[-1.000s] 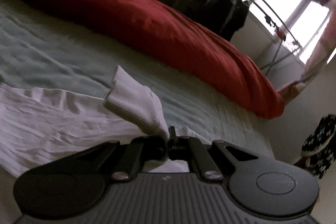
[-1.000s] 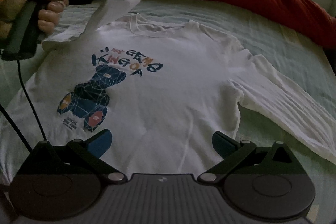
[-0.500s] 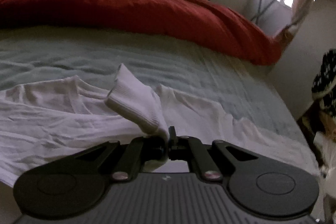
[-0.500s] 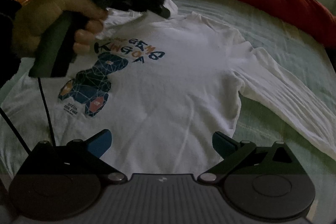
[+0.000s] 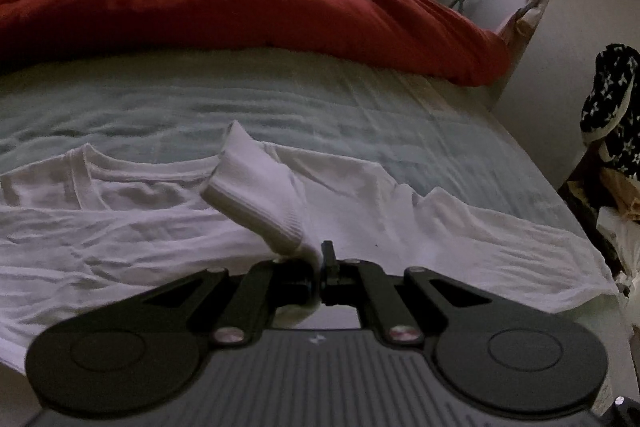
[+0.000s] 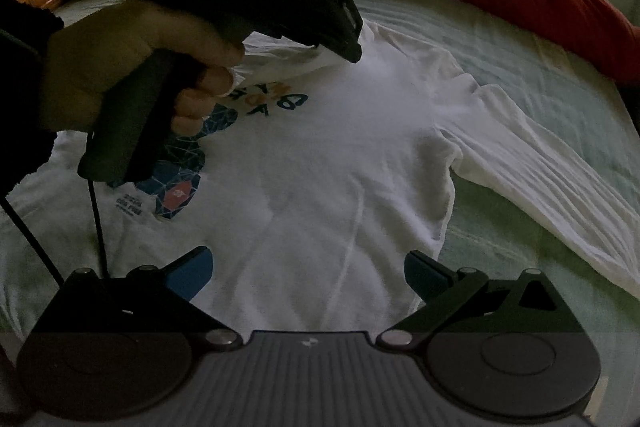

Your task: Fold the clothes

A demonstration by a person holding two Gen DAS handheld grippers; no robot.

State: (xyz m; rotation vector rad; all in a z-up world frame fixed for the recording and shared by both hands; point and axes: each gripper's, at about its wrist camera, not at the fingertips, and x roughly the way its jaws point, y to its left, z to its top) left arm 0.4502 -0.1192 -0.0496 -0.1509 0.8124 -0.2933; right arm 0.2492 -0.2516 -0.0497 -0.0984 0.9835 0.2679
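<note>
Shirt soft, limp, light; left gripper pinches cuff, right gripper wide, empty; grab right sleeve next.

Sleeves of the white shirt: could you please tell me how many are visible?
2. One sleeve is clamped by its cuff in the left gripper over the chest; the other sleeve lies flat on the bed, extending right.
</note>
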